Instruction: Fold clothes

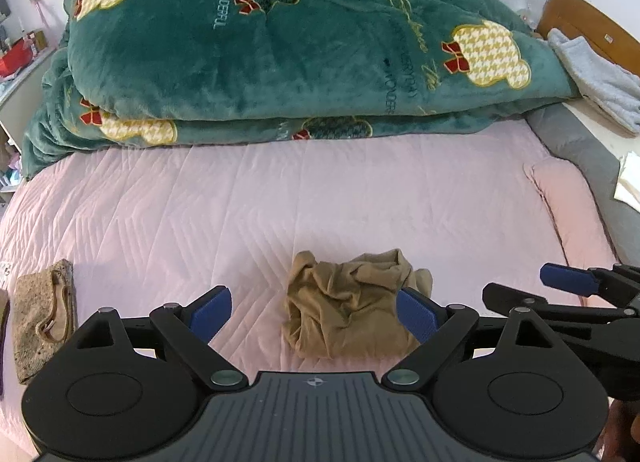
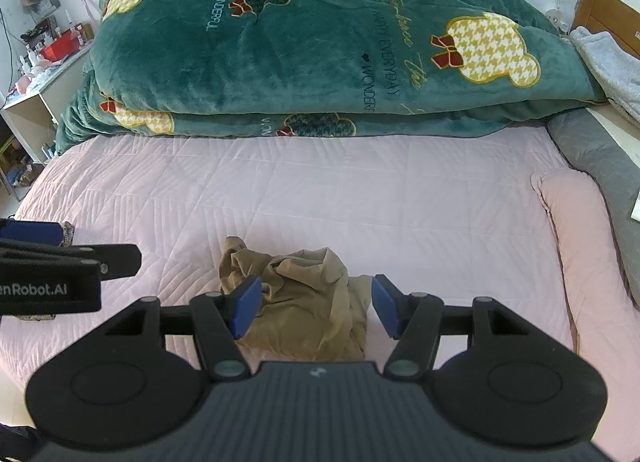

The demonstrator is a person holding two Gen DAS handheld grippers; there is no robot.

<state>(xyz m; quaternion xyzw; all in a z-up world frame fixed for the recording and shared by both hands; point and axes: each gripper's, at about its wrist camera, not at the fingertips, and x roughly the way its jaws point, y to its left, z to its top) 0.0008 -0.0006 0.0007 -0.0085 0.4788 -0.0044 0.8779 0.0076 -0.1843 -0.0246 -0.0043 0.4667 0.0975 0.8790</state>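
Tan garment [image 1: 352, 302] lies crumpled on the pink bed [image 1: 280, 197], at 12 o'clock from both tools, folded green blanket [image 1: 288, 49] beyond it. Left hand-held gripper [image 1: 314, 316] released, jaws wide above the heap, nothing grasped. Right hand-held gripper [image 2: 316, 308] also released, pads either side of the garment, apart from it.

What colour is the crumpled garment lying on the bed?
Tan, a plain khaki-brown garment; clearest in the right wrist view.
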